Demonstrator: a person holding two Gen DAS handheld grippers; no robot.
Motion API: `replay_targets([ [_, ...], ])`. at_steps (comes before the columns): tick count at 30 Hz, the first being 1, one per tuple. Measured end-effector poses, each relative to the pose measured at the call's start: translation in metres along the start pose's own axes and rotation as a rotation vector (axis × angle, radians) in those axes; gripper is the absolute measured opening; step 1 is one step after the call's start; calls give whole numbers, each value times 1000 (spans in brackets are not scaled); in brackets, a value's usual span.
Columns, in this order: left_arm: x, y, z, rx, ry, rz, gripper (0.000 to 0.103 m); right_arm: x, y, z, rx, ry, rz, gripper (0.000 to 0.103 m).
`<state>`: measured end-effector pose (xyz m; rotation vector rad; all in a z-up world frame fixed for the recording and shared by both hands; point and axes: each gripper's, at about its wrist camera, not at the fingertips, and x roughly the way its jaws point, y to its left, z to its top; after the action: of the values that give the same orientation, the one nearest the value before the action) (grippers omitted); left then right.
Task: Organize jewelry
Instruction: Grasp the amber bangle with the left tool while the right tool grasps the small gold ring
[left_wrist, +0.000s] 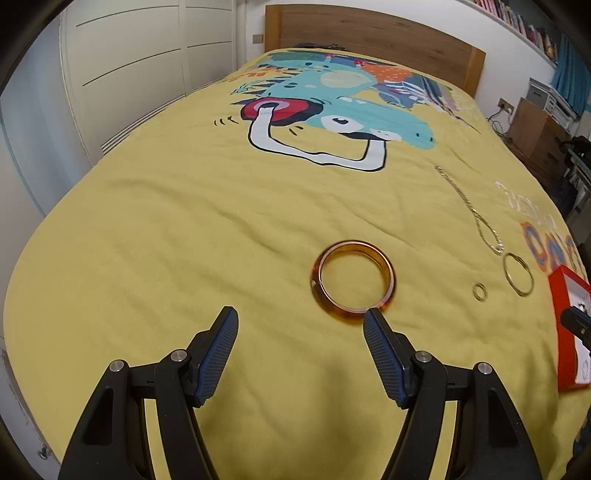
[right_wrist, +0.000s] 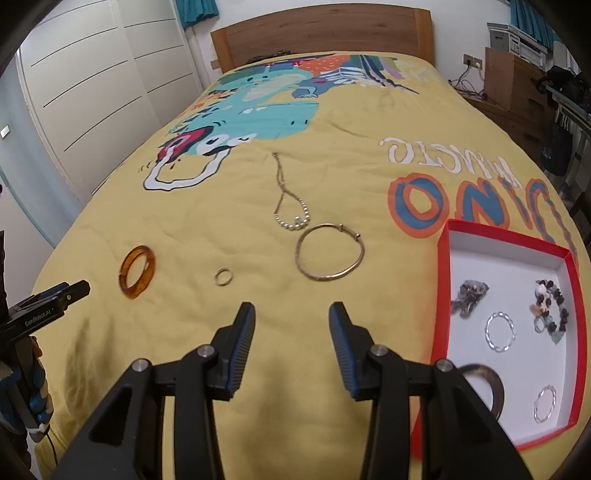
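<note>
An amber bangle (left_wrist: 354, 281) (right_wrist: 137, 271) lies flat on the yellow bedspread. My left gripper (left_wrist: 300, 317) is open and empty, its right fingertip just short of the bangle's near rim. My right gripper (right_wrist: 291, 312) is open and empty above the bedspread. Ahead of it lie a thin gold bangle (right_wrist: 331, 257) (left_wrist: 518, 274), a small gold ring (right_wrist: 223, 276) (left_wrist: 480, 291) and a pearl necklace (right_wrist: 291, 206) (left_wrist: 476, 218). A red box with white lining (right_wrist: 445, 280) (left_wrist: 565, 332) at the right holds several jewelry pieces.
The bedspread (left_wrist: 184, 221) covers a bed with a wooden headboard (right_wrist: 325, 29). White wardrobe doors (left_wrist: 129, 74) stand at the left. A wooden cabinet (right_wrist: 517, 85) and cables are at the far right. My left gripper also shows at the left of the right wrist view (right_wrist: 79, 290).
</note>
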<state>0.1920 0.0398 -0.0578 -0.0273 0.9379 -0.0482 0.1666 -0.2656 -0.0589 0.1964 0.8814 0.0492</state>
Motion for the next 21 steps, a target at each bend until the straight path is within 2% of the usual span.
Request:
replay_targets([
  [12,36,3,13,-5,23,-3,69,28,-11,7,5,14,-6,40],
  [18,50,1,20,-1,31,-15,69,41,3,7,-15,33,33,40],
  [21,61,1,23,4,49,-17,63,53,18,6,-46,55,64,40],
])
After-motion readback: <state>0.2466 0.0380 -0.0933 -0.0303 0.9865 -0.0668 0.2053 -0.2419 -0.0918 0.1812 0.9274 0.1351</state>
